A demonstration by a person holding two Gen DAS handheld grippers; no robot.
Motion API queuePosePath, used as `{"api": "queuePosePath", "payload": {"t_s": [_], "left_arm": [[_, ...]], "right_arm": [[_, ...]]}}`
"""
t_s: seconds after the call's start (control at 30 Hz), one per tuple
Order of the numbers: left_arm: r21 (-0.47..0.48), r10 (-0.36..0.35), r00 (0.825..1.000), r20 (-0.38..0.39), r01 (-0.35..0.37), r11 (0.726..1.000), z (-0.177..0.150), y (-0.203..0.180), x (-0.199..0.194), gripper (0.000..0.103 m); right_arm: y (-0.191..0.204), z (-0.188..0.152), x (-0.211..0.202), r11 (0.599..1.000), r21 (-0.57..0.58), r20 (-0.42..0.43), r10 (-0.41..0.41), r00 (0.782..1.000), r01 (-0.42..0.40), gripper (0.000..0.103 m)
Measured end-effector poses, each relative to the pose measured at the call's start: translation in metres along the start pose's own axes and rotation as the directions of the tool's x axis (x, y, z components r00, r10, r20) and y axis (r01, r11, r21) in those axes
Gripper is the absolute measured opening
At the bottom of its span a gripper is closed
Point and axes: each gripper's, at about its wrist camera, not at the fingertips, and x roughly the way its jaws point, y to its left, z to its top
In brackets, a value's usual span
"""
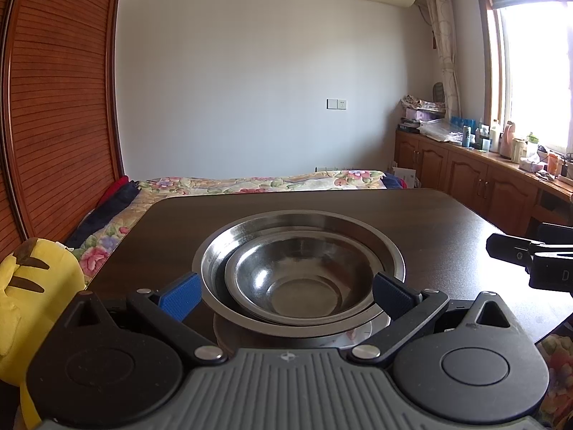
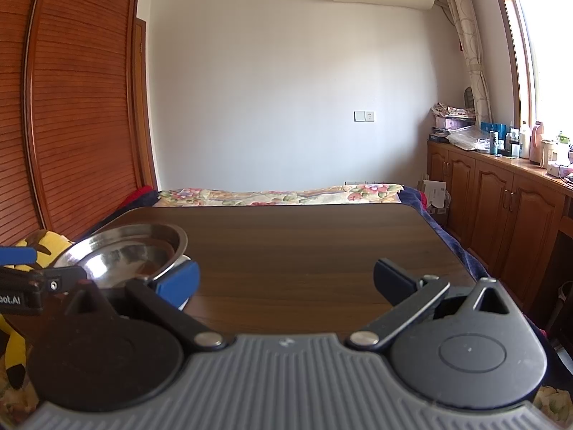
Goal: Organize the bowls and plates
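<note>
Our left hand-held gripper (image 1: 286, 295) stands spread around the nested round steel bowls (image 1: 299, 272) on the dark wooden surface (image 1: 447, 222); our right hand-held gripper (image 2: 286, 283), spread and empty, sits farther right.

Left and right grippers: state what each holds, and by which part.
Nothing is held. The left gripper has its jaws open either side of the stacked steel bowls, not clamped. The right gripper is open over bare table.
</note>
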Motion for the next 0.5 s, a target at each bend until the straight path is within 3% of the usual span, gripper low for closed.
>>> {"api": "queuePosePath", "payload": {"t_s": [0.5], "left_arm": [[0.0,-0.001,1.0,-0.001,0.001,1.0,0.0019,-0.0003,0.0003,0.103]], "right_arm": [[-0.0022,0.0004,-0.001,1.0,-0.004,0.003,-0.004,1.0,0.004,0.103]]}}
